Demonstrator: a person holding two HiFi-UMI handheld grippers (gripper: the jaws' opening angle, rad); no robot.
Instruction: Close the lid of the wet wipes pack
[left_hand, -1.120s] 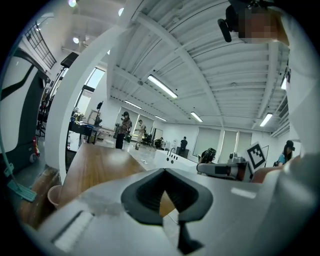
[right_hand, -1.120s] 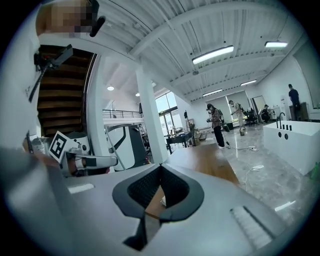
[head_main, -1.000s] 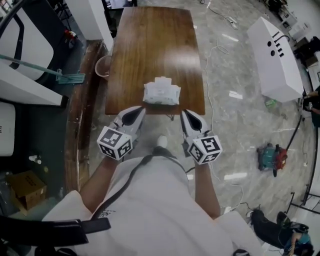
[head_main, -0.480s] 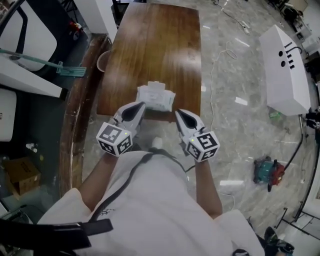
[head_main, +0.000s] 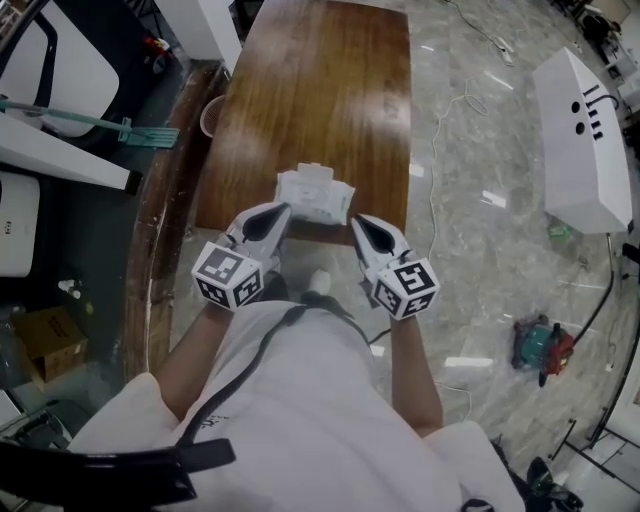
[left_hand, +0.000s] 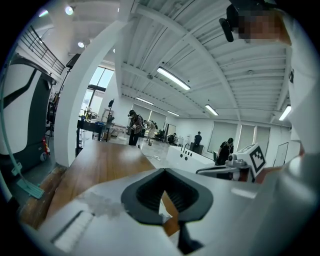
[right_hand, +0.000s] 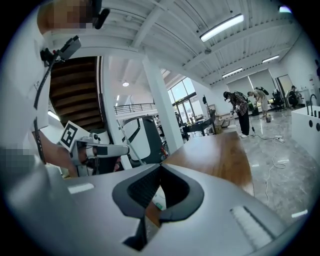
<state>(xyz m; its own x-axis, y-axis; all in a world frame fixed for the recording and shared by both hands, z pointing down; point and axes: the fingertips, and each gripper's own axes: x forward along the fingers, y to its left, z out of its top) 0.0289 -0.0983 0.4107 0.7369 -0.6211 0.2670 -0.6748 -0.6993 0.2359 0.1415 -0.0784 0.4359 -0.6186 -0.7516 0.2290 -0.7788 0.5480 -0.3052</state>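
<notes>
Head view: we note a wooden table (head_main: 310, 90) on a marble floor (head_main: 480, 270). The pack (head_main: 315, 196) lies at its near edge, just ahead of and between the left gripper (head_main: 281, 209) and right gripper (head_main: 357, 220). Left gripper view: fingers together, tabletop beyond. Right gripper view: fingers together, tabletop beyond.

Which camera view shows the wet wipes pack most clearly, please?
The head view: the whole wet wipes pack lies at the near edge of the table. In the left gripper view and the right gripper view, closed jaws block nearly all of it; only a pale sliver, probably the pack, shows through the gap.
</notes>
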